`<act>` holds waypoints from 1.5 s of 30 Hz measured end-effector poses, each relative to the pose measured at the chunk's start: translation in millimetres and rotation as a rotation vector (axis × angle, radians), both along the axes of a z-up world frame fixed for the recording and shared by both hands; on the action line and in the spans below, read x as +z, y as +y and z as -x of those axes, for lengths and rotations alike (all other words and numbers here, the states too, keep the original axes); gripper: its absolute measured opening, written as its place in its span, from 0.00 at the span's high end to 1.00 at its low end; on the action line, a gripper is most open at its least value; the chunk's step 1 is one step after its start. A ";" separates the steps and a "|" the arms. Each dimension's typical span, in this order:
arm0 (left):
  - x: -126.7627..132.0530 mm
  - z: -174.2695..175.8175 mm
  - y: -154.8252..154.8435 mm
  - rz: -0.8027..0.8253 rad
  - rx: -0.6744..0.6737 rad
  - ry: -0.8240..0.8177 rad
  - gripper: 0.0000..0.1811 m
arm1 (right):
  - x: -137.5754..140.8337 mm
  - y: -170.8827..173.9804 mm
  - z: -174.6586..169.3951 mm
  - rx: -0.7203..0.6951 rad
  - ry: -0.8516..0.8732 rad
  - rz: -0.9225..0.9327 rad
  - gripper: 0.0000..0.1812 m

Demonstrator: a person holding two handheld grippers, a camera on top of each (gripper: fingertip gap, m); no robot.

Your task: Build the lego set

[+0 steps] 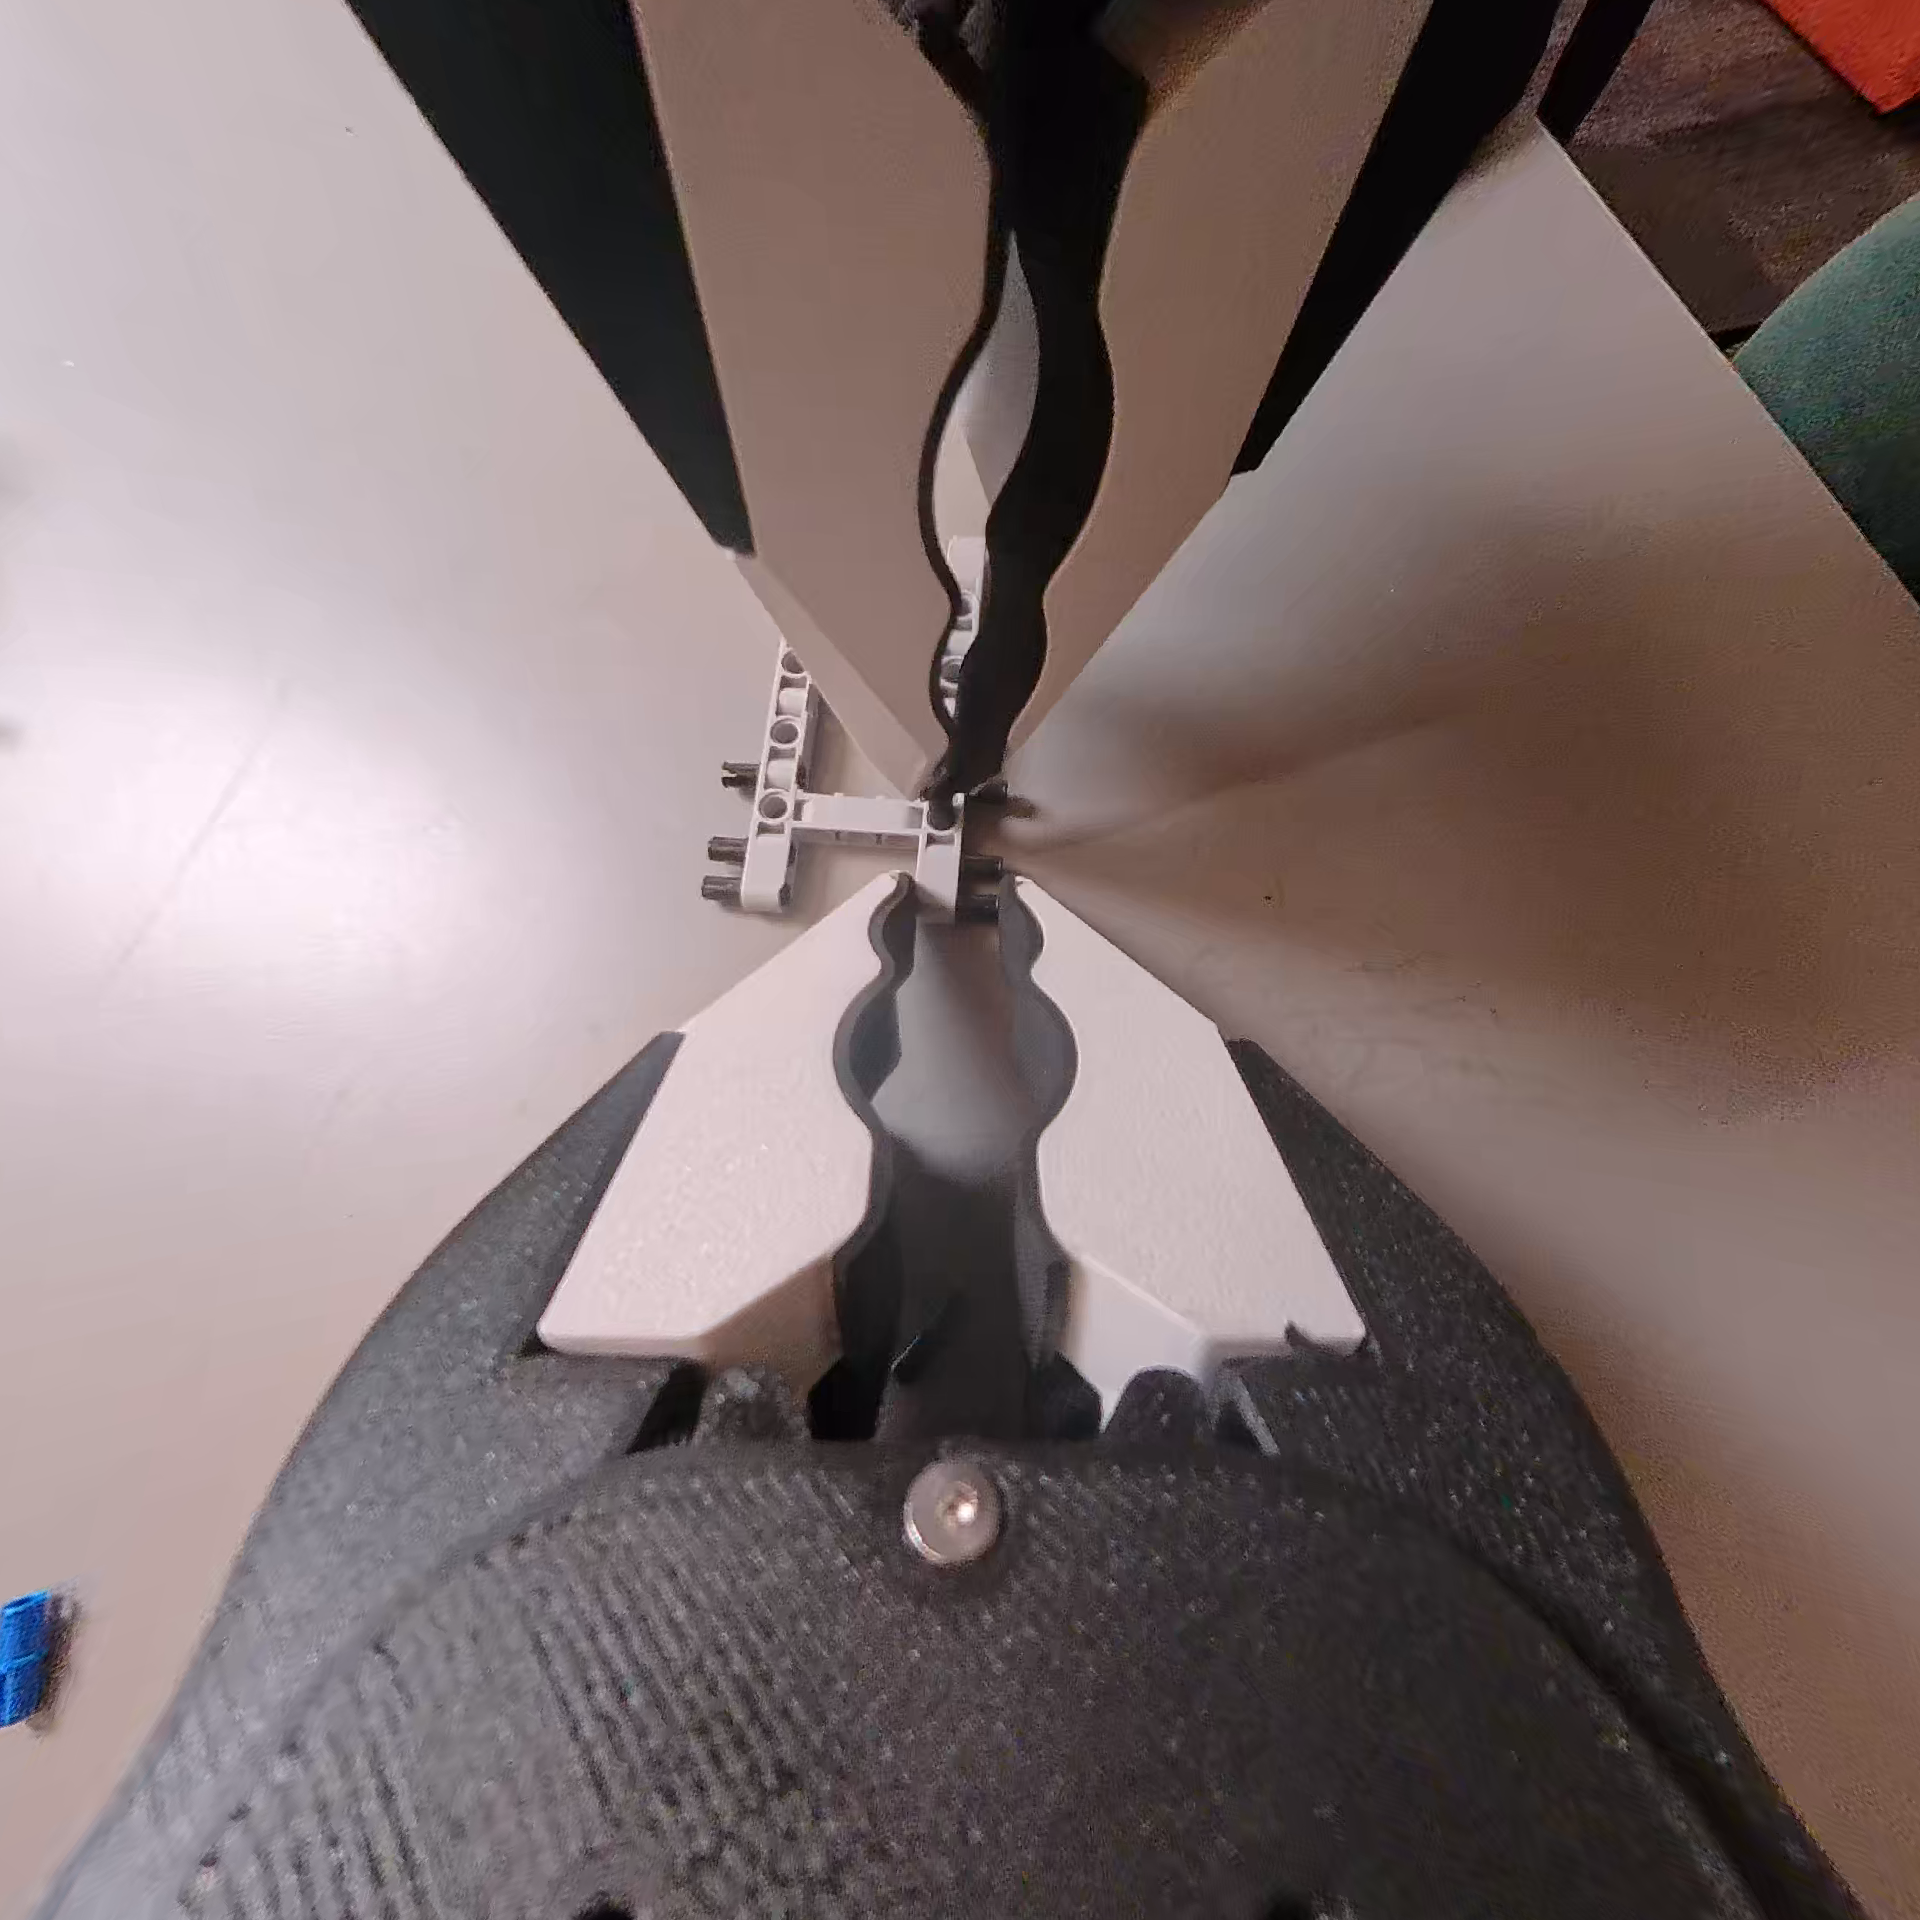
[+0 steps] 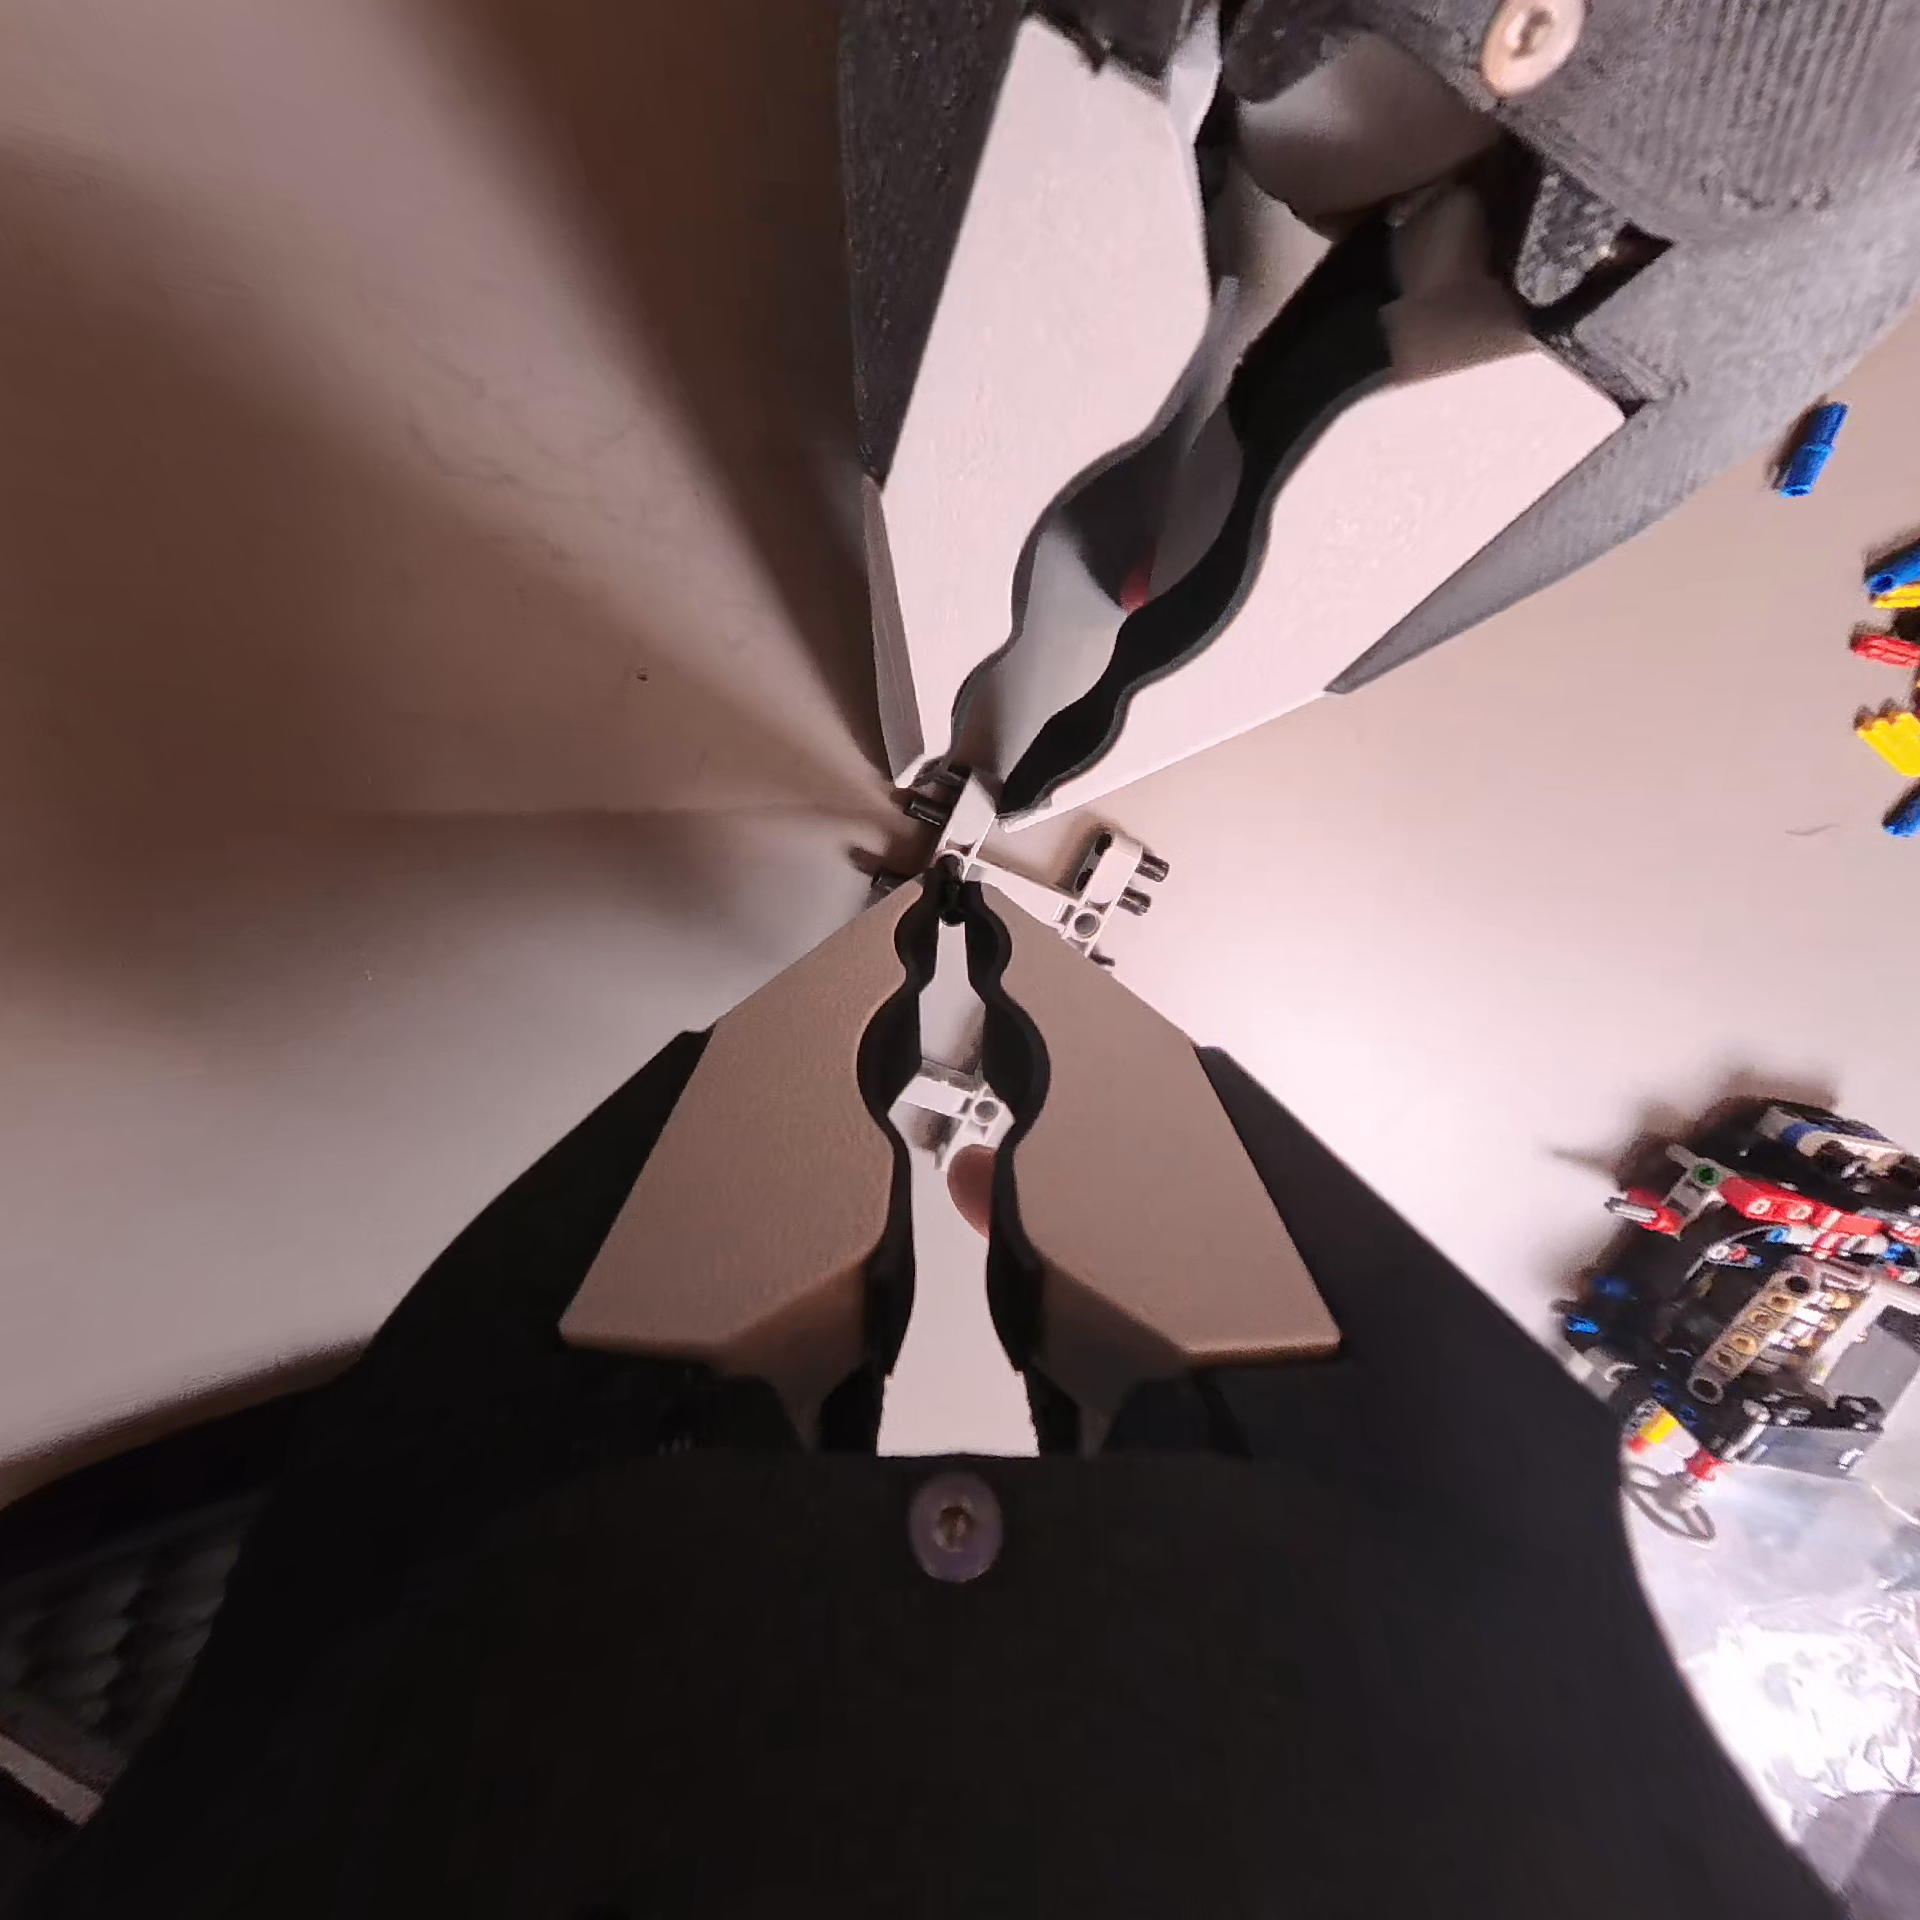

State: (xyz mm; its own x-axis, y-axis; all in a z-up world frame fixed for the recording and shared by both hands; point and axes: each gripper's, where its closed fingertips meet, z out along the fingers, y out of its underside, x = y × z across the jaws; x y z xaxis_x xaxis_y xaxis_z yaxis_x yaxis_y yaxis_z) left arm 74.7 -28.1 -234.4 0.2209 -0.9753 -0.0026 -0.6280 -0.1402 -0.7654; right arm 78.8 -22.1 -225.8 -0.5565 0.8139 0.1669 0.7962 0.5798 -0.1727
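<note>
A light grey Technic frame (image 1: 831, 821) with black pins along its sides is held just above the pale table (image 1: 312, 520). My left gripper (image 1: 956, 896) is shut on the frame's near end beam. My right gripper (image 2: 951, 902) comes in from the opposite side, tip to tip with the left. It is shut on a small black pin (image 2: 950, 891) held at a hole in the frame (image 2: 1086, 902). The right gripper also shows in the left wrist view (image 1: 961, 781), coming down from the top. The left gripper shows in the right wrist view (image 2: 987, 816). Both sets of fingers hide much of the frame.
A partly built black, red and grey model (image 2: 1745, 1320) stands at the right, with a clear plastic bag (image 2: 1818, 1683) in front of it. Loose yellow, red and blue pieces (image 2: 1891, 675) lie further back. A blue piece (image 1: 26, 1662) lies at the left. A green chair (image 1: 1849, 395) stands past the table edge. My left and right fingertips are right by each other. From either gripper's tips it is about 20 centimetres to the blue piece (image 1: 26, 1662). The right camera catches it too, in the right wrist view (image 2: 1811, 444).
</note>
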 end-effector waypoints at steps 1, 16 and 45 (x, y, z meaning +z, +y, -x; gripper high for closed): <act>0.0 0.1 0.0 0.000 0.000 0.000 0.92 | -0.1 -0.1 0.1 0.010 -0.012 -0.005 0.99; -0.6 0.8 0.9 0.054 0.021 -0.014 0.92 | -0.2 -0.1 2.5 0.107 -0.052 0.023 0.99; -0.7 2.2 0.0 0.115 0.039 -0.031 0.93 | -5.6 2.6 1.5 0.271 -0.134 -0.022 0.99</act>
State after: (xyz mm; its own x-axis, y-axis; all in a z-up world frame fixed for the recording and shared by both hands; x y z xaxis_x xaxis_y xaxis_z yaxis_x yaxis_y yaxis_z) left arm 72.5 -28.1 -235.1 0.2569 -0.9595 0.1157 -0.5971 -0.2517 -0.7617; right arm 77.3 -19.5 -231.4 -0.7711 0.6297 0.0938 0.6268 0.7767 -0.0614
